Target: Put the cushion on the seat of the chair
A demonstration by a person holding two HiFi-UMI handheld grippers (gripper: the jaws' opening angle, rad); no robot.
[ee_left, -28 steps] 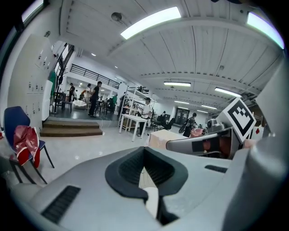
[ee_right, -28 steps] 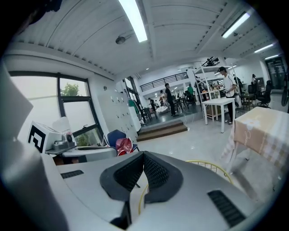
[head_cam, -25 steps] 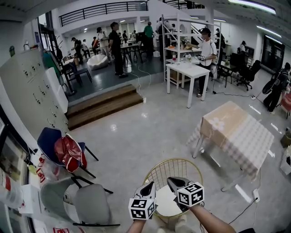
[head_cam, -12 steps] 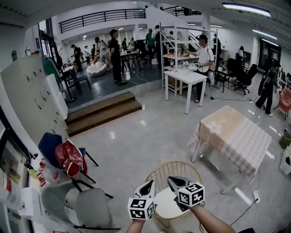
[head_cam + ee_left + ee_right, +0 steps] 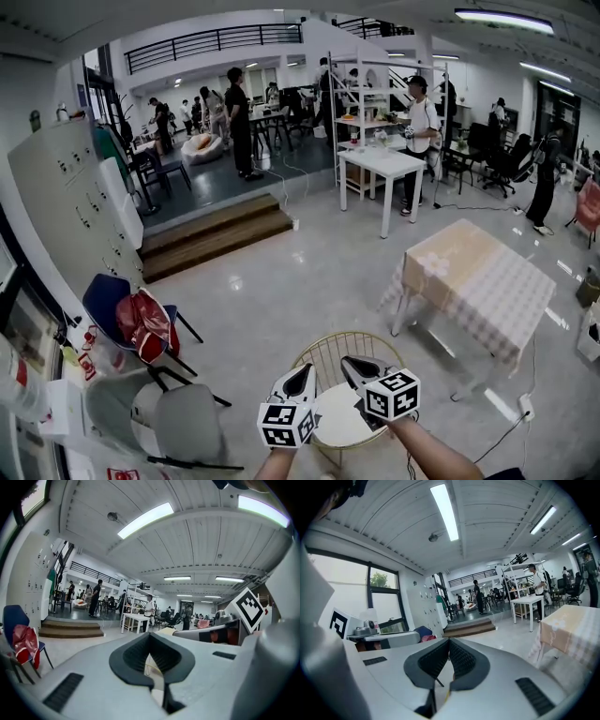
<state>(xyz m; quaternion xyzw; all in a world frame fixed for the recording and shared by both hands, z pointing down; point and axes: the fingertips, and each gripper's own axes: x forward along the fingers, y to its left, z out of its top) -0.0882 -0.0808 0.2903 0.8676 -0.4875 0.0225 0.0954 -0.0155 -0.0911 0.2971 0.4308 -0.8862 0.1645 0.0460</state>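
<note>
A gold wire chair (image 5: pixel 349 348) stands just ahead of me in the head view. A round white cushion (image 5: pixel 339 419) lies on its seat. Both grippers hover above the chair, side by side and pointing away from me. My left gripper (image 5: pixel 304 369) is shut with nothing between its pads, and its own view shows the jaw tips (image 5: pixel 150 635) meeting. My right gripper (image 5: pixel 348 362) sits over the cushion's right side, also shut and empty; its pads meet (image 5: pixel 449 641) in its own view. The marker cubes hide the cushion's near edge.
A table with a checked cloth (image 5: pixel 487 281) stands to the chair's right. On the left are a grey chair (image 5: pixel 183 422), a blue chair with a red bag (image 5: pixel 141 323) and lockers (image 5: pixel 75 206). Wooden steps (image 5: pixel 216 225), a white table (image 5: pixel 384 159) and several people are farther off.
Both shut grippers have lifted a little above the chair. The head view has tilted up slightly, so the chair sits lower in the picture.
</note>
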